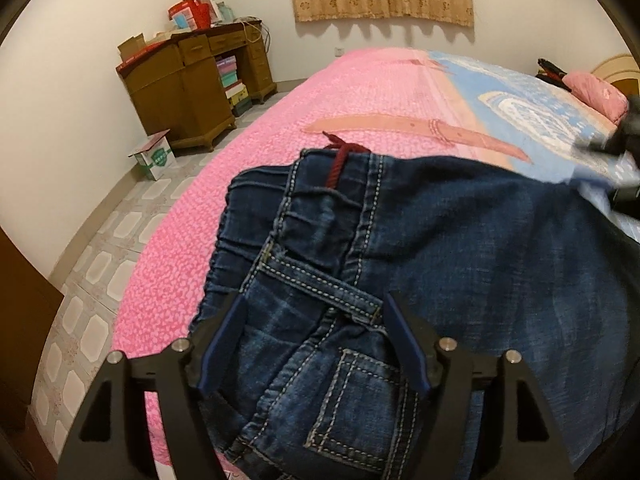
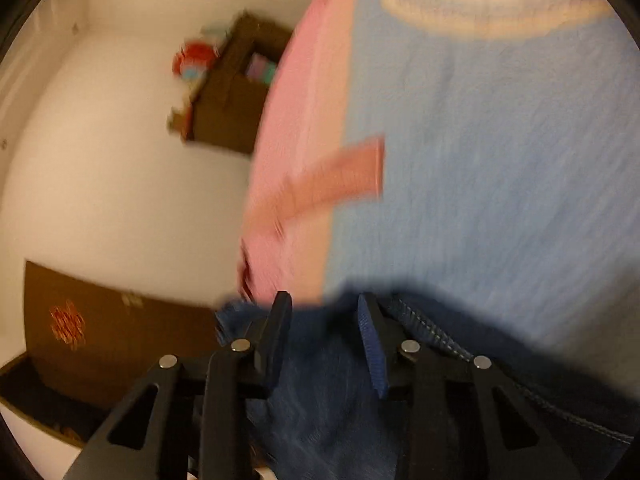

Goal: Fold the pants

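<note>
On the pink bedspread [image 1: 192,208], the jeans [image 1: 460,240] lie at twelve o'clock of both tools, left gripper [image 1: 314,338] and right gripper [image 2: 324,336] spread apart, gripping nothing evident; denim judged heavy, limp, best held at the waistband [image 1: 256,216].

No wording can be read — the small box [image 1: 154,155] perhaps bears a green emblem, too small to make out.
</note>
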Action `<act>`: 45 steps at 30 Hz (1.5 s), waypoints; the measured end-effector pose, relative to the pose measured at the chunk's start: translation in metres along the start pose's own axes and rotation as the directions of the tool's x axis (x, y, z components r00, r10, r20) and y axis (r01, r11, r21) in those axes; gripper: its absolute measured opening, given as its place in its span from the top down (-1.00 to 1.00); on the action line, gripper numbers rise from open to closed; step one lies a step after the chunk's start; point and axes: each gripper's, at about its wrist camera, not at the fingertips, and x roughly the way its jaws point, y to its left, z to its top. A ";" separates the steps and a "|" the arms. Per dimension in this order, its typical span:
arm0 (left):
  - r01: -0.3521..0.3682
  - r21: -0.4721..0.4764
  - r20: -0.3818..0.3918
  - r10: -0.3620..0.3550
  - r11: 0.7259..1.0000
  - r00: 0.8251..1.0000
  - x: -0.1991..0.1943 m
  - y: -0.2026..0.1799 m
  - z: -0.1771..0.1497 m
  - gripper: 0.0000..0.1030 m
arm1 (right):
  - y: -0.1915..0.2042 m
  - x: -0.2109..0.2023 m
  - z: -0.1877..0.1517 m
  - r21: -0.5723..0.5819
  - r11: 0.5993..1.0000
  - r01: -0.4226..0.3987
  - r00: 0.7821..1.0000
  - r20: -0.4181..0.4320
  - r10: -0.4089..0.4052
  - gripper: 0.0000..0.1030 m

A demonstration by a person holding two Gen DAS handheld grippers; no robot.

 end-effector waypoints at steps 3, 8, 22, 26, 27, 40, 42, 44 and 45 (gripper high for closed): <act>0.034 -0.044 0.006 -0.034 0.998 0.999 -0.009 0.006 0.003 -0.41 | 0.007 -0.041 0.016 -0.019 0.998 -0.062 0.994 0.093 0.063 0.02; 0.101 -0.073 0.043 -0.098 0.992 0.994 -0.026 0.012 -0.005 -0.42 | -0.019 -0.039 0.013 0.033 0.999 -0.020 1.000 -0.009 0.020 -0.18; 0.002 0.021 0.003 -0.002 1.000 1.000 -0.006 -0.009 -0.022 -0.48 | -0.029 -0.037 -0.012 0.094 0.990 -0.108 0.986 -0.114 0.119 -0.18; 0.001 0.019 -0.002 -0.001 1.000 1.000 -0.006 -0.012 -0.023 -0.49 | -0.024 -0.026 0.006 0.079 0.992 -0.100 0.986 -0.125 0.109 -0.19; 0.002 0.019 -0.002 -0.002 1.000 1.000 -0.007 -0.012 -0.023 -0.49 | -0.026 -0.019 0.005 0.079 0.994 -0.075 0.985 -0.151 0.086 -0.19; 0.004 0.005 -0.001 -0.004 1.000 1.000 -0.007 -0.007 -0.021 -0.50 | -0.036 0.020 -0.020 0.173 0.974 -0.146 0.954 -0.235 0.185 -0.30; 0.007 0.005 -0.004 -0.007 1.000 1.000 -0.006 -0.008 -0.021 -0.50 | -0.035 0.033 -0.012 0.216 0.954 -0.211 0.944 -0.209 0.256 -0.30; 0.011 0.003 -0.005 -0.011 1.000 1.000 -0.005 -0.006 -0.020 -0.50 | -0.027 0.047 -0.009 0.203 0.951 -0.233 0.939 -0.208 0.274 -0.34; 0.010 0.004 -0.005 -0.010 1.000 1.000 -0.006 -0.006 -0.020 -0.50 | -0.022 0.049 -0.009 0.187 0.957 -0.222 0.940 -0.220 0.261 -0.34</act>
